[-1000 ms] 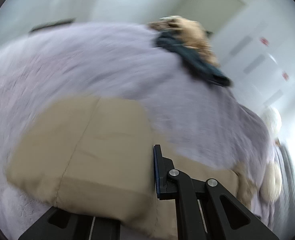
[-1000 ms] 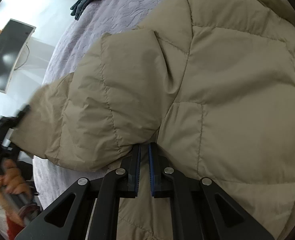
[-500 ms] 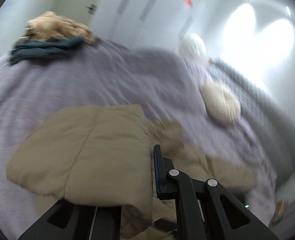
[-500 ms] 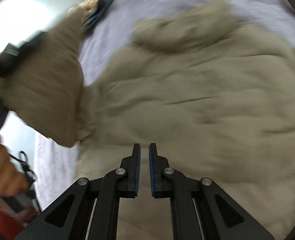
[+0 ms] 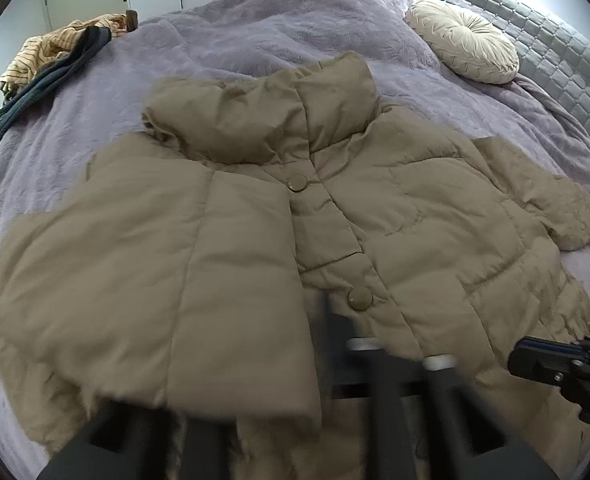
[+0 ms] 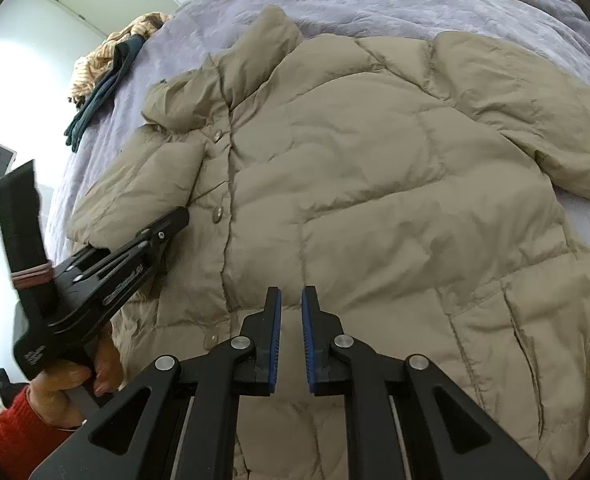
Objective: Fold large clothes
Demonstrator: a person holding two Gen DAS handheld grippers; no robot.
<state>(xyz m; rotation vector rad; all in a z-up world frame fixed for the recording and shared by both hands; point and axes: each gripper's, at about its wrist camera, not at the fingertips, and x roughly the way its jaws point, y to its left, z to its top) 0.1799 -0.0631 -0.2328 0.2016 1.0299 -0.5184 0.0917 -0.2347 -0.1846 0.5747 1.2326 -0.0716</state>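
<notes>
The right tongs [image 6: 291,320] hang nearest, over the lower front of the tan puffer jacket [image 6: 375,208]; their blue-lined jaws stand a narrow gap apart and are opening, with nothing between them. To their left the left tongs [image 6: 163,228], carried by a hand [image 6: 71,380] in a red sleeve [image 6: 7,432], sit over the folded-in sleeve of the jacket; their jaws are opening too, blurred in their own camera, and no cloth is pinched in them. The jacket lies front up and snapped shut on the lilac bedspread [image 5: 279,40], collar away from the tongs, 1 sleeve folded across the chest and the other spread out to the side. Farther off, a striped garment and a dark blue one [image 5: 47,68] lie heaped near the bed's far corner, and a round cream cushion [image 5: 463,44] rests by the grey quilted headboard [image 5: 555,36].
</notes>
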